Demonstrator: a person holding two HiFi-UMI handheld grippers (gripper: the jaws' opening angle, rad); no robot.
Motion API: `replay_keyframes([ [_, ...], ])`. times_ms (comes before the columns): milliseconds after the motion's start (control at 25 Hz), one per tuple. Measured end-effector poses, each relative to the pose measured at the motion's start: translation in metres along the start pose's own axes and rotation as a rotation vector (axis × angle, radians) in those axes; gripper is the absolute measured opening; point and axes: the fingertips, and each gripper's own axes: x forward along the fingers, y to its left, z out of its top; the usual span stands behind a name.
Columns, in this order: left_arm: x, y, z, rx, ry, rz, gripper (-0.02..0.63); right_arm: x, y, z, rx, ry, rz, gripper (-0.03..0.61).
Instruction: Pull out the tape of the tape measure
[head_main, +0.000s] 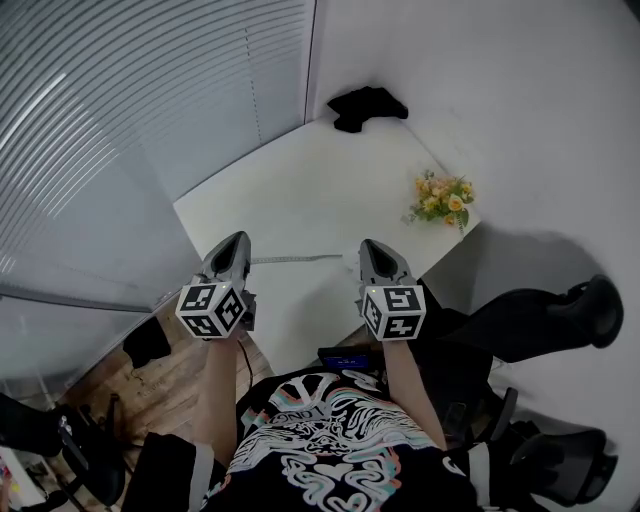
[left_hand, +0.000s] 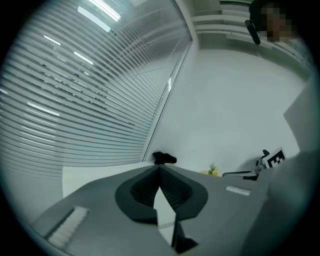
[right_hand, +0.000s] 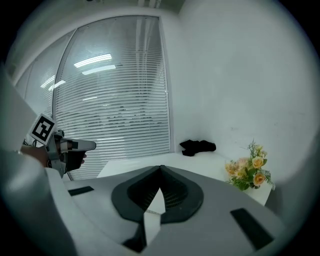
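**Head view.** The left hand-held gripper and the right hand-held gripper are held side by side above the near edge of a white worktop, each with its marker cube turned to the camera. Neither carries anything. The tape of the tape measure lies flat on the worktop as a thin pale strip, running across between the two hand-held grippers. Its case cannot be made out. A black bundle sits at the far corner, and a small bunch of flowers stands at the right edge. Slatted blinds fill the left side.

**Left gripper view.** The jaws of the left hand-held gripper meet at their tips and are empty. Through the slot below the tips, a short length of the tape shows on the worktop. Beyond are the black bundle, the flowers and, at the right, the right hand-held gripper.

**Right gripper view.** The jaws of the right hand-held gripper are pressed together with nothing between them. The left hand-held gripper shows at the left in front of the blinds. The black bundle and the flowers lie ahead on the worktop
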Motion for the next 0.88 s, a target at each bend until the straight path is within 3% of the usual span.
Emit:
replay_keyframes([
  [280,-0.001,-0.010,-0.001,0.079,0.023,0.011,0.002,-0.006,-0.004,-0.001,0.000,-0.008,-0.010,0.002],
  [880,-0.003,-0.010,0.000,0.080,0.024,0.042,0.002,-0.012,-0.011,-0.003,-0.004,-0.004,-0.024,0.001],
])
